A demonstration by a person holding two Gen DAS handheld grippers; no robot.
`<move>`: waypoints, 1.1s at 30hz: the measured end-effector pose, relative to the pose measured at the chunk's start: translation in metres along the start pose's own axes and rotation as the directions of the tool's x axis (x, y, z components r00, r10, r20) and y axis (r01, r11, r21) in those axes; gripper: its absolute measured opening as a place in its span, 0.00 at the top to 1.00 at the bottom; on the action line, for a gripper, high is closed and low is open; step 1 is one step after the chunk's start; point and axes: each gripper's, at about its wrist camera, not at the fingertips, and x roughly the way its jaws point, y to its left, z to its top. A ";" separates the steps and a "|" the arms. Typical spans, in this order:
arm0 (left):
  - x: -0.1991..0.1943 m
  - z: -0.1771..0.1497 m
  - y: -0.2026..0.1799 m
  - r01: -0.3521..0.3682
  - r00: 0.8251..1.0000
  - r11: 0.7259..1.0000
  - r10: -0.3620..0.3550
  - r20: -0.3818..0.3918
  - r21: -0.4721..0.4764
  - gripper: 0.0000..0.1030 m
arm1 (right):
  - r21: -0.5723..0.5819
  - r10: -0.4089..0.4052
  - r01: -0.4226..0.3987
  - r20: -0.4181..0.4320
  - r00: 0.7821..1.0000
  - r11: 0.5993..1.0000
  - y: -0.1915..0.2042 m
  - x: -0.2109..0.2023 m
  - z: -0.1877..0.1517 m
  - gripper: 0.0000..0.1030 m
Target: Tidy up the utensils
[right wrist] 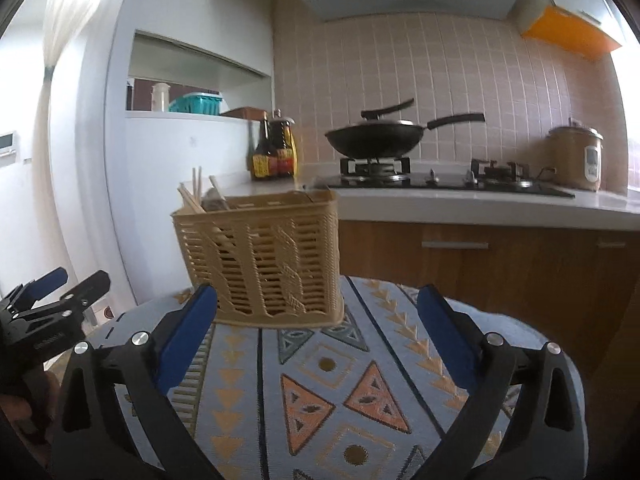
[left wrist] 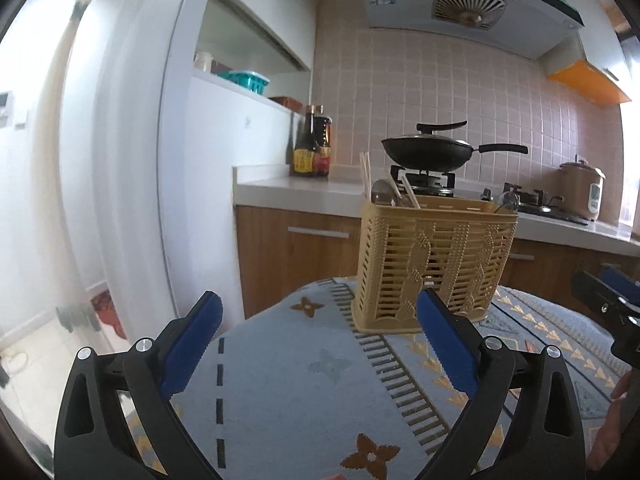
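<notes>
A patterned cloth [right wrist: 340, 392] covers the table [left wrist: 280, 360], with kitchen cabinets [right wrist: 500, 264] and a wok [right wrist: 374, 140] on the stove behind. On the cloth's far part stands a tan slatted basket [right wrist: 260, 256], upright. In it, at its left end, lean chopsticks [left wrist: 365, 172] and what looks like a spoon [left wrist: 382, 192], though the view is too coarse to be sure. The left tool [left wrist: 320, 320] hangs above the cloth near the basket, fingers spread wide, gripping nothing. The right tool [right wrist: 318, 312] sits just short of the basket, likewise wide apart and empty.
</notes>
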 end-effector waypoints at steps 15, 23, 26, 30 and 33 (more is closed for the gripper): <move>0.001 0.002 -0.007 -0.055 0.998 0.997 0.054 0.027 0.054 0.08 | -0.018 0.014 -0.015 -0.056 0.998 1.000 0.003 0.012 -0.004 0.07; 0.003 0.002 -0.008 -0.051 0.999 0.997 0.050 0.015 0.061 0.07 | -0.024 0.013 -0.014 -0.061 0.998 1.000 0.004 0.015 -0.005 0.07; 0.004 0.002 -0.008 -0.051 0.999 0.997 0.050 0.010 0.058 0.07 | -0.023 0.011 -0.013 -0.059 0.998 1.000 0.004 0.016 -0.005 0.07; 0.005 0.001 -0.009 -0.049 0.999 0.997 0.049 0.007 0.061 0.07 | -0.026 0.013 -0.014 -0.058 0.998 1.000 0.006 0.016 -0.006 0.07; 0.006 0.001 -0.008 -0.049 0.999 0.997 0.049 0.003 0.060 0.07 | -0.030 0.010 -0.012 -0.058 0.998 0.999 0.007 0.015 -0.006 0.07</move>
